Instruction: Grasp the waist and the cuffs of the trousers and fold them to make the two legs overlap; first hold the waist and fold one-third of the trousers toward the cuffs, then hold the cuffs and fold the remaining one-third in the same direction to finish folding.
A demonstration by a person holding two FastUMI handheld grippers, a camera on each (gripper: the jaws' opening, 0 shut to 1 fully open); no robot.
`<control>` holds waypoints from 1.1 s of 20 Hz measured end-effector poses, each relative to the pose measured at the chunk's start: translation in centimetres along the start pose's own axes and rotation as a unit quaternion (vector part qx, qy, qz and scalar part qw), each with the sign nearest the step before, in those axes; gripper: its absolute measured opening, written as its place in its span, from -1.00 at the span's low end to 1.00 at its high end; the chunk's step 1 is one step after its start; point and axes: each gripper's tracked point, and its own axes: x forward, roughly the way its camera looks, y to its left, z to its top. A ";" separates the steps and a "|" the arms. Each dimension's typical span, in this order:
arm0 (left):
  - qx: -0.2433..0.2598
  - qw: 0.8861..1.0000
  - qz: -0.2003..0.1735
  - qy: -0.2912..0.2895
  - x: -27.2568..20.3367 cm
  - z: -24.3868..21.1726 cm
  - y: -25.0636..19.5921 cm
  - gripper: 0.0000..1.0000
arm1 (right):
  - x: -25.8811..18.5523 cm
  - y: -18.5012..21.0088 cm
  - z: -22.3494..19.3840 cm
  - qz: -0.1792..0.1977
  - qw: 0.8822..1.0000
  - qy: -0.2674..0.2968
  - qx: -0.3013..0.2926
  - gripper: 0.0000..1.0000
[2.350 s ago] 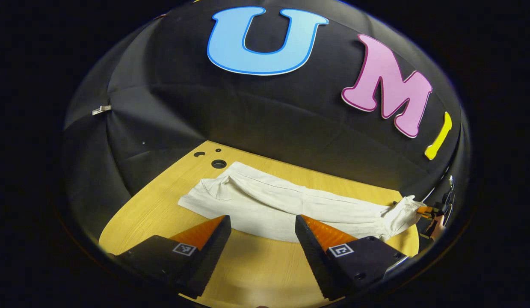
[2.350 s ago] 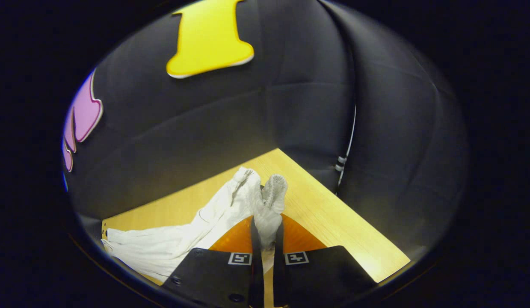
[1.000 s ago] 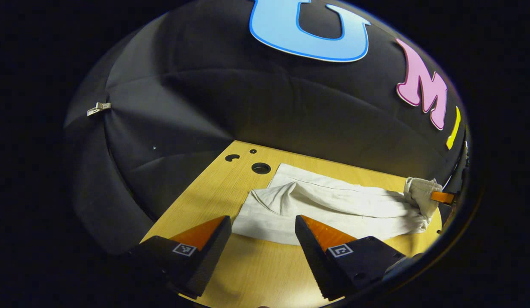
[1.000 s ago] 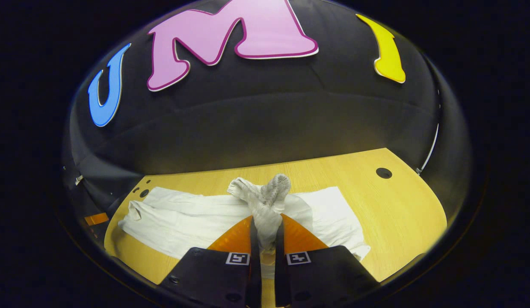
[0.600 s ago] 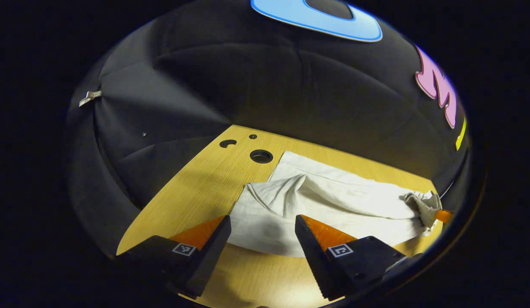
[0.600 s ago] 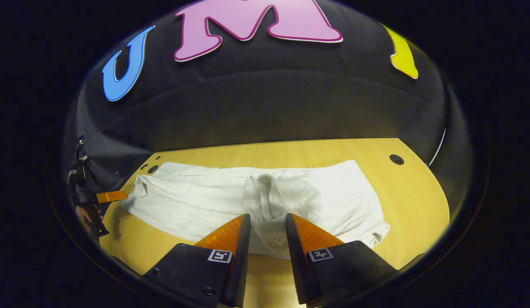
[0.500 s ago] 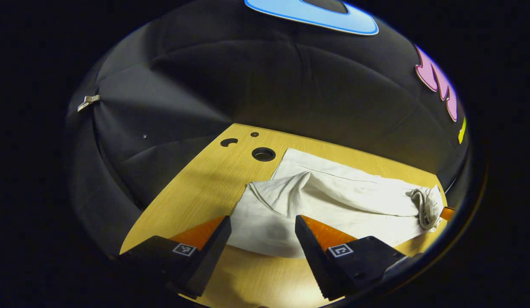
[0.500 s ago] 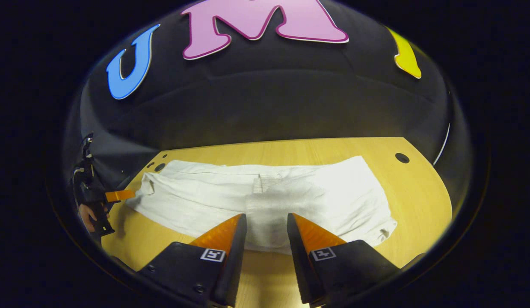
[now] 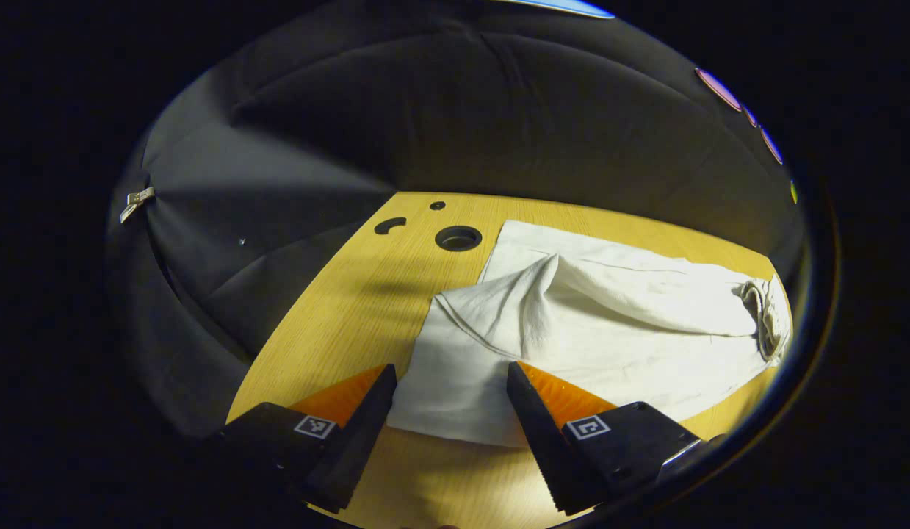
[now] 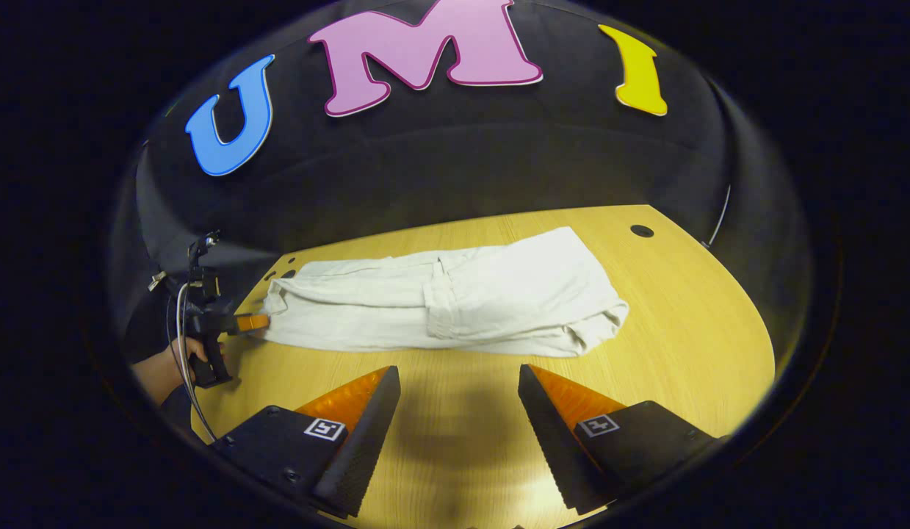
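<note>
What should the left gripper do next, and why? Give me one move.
Probably ease the left gripper forward and close on the near edge of the trousers. Its jaws are open with that edge lying between them, while the right gripper is open and back from the cloth, whose right end already lies folded over.

Trousers point(image 10: 455, 305) white, perhaps off-white; table point(image 10: 690, 323) light wood-grain yellow.

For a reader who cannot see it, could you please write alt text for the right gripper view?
White trousers lie partly folded on a wooden table, one end doubled back over the middle. The right gripper hovers open in front of them; at the far left, a hand holds the left gripper by the trousers' end.
</note>
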 end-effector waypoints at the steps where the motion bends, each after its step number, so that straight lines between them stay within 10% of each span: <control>1: -0.008 1.000 -0.002 0.001 -0.2 -0.1 -0.1 0.94 | -1.2 -0.8 -0.6 -0.008 1.000 0.006 -0.014 0.97; 5: 0.007 1.000 -0.016 0.018 -0.2 -0.4 -1.0 0.96 | -5.1 -3.0 -1.9 -0.023 0.999 0.024 -0.035 0.98; 13: 0.043 0.998 -0.035 0.031 -0.4 -0.7 -4.6 -0.75 | -8.5 -3.0 -2.7 -0.025 0.999 0.035 -0.012 0.97; 22: -0.047 0.995 -0.077 -0.039 -3.4 3.8 -6.2 -0.89 | -10.8 -9.2 1.1 -0.100 0.995 -0.017 -0.001 0.98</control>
